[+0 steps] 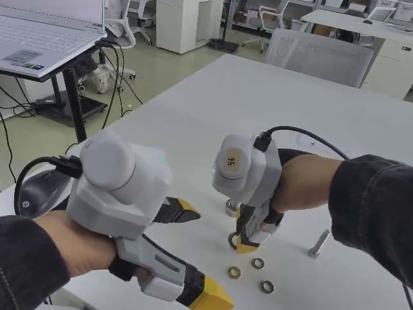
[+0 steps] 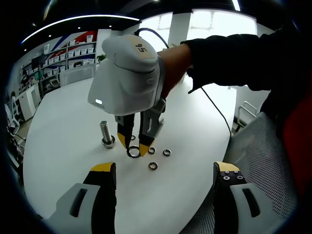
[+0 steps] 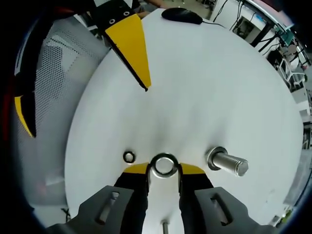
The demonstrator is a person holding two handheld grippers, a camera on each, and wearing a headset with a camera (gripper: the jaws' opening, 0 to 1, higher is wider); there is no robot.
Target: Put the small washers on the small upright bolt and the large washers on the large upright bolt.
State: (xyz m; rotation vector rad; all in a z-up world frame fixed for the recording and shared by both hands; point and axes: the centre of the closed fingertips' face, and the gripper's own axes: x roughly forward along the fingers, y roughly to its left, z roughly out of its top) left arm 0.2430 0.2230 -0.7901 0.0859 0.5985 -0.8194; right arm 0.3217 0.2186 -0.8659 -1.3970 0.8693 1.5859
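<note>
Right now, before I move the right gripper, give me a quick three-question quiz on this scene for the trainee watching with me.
1. True or false: the left gripper is shut on a washer.
2. What does the right gripper hold between its jaws? A: a small washer. B: a large washer. C: a cable.
3. Fill in: the large bolt stands ____ on the table, beside the right gripper.

Key
1. False: its jaws stand wide open with nothing between them.
2. B.
3. upright.
</note>
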